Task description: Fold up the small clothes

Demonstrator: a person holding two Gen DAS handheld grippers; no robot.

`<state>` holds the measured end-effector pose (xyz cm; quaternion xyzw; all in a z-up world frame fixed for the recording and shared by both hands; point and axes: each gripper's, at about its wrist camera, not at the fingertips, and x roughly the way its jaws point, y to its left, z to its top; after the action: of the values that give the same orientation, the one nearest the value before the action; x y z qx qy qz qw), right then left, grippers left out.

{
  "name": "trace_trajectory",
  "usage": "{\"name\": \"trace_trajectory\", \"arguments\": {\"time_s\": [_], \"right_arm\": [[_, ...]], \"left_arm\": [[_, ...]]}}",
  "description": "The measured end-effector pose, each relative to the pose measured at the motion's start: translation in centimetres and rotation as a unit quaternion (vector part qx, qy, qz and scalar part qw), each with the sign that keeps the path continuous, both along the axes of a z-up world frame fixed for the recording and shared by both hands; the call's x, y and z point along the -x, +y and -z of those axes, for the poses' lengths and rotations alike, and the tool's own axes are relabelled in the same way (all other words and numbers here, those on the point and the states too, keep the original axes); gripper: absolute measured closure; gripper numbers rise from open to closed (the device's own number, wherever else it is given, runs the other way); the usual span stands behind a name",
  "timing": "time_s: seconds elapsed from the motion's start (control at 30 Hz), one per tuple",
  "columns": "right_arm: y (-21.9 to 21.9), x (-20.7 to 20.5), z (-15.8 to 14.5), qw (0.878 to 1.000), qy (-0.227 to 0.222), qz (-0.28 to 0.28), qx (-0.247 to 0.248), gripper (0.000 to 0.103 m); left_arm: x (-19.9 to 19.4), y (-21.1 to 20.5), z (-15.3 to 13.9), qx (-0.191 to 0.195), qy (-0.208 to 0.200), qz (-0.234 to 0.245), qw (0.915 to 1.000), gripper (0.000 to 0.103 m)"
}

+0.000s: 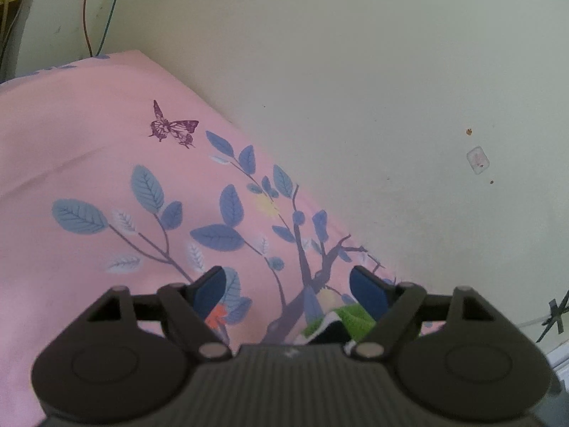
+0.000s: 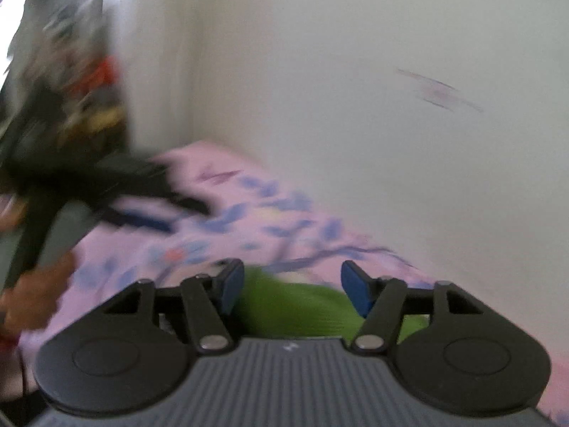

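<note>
The green garment (image 2: 302,306) lies on the pink sheet (image 1: 89,135) beside the wall (image 1: 355,71), just under both tools. The left gripper (image 1: 288,284) and right gripper (image 2: 291,284) stand wide, holding nothing, probably poised to pinch its edges.

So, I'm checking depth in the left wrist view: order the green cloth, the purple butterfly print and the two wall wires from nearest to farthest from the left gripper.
1. Green cloth: right under the left gripper, by its right finger.
2. Butterfly print: farther up the pink sheet, to the left.
3. Wall wires: top left, beyond the sheet's far edge.
</note>
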<state>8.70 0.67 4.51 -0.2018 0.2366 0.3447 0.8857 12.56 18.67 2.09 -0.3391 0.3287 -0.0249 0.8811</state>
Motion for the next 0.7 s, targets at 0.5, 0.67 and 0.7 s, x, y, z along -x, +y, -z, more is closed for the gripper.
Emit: {"name": "trace_trajectory", "arguments": {"time_s": [0.5,0.67,0.7], "right_arm": [[-8.7,4.6,-2.2,0.991,0.093,0.07,-0.067,0.103],[-15.5,6.1,0.8,0.964,0.184,0.166,-0.096,0.103],[-16.2,6.2,1.8,0.959,0.202,0.179,-0.091,0.103]], "left_arm": [[0.3,-1.8,-0.9,-0.007,-0.018,0.06,0.998,0.018],[0.1,-4.4,-0.8,0.004,-0.016,0.116,0.9931,0.017],[0.1,-5.1,-0.7,0.006,-0.015,0.132,0.9912,0.017]]}}
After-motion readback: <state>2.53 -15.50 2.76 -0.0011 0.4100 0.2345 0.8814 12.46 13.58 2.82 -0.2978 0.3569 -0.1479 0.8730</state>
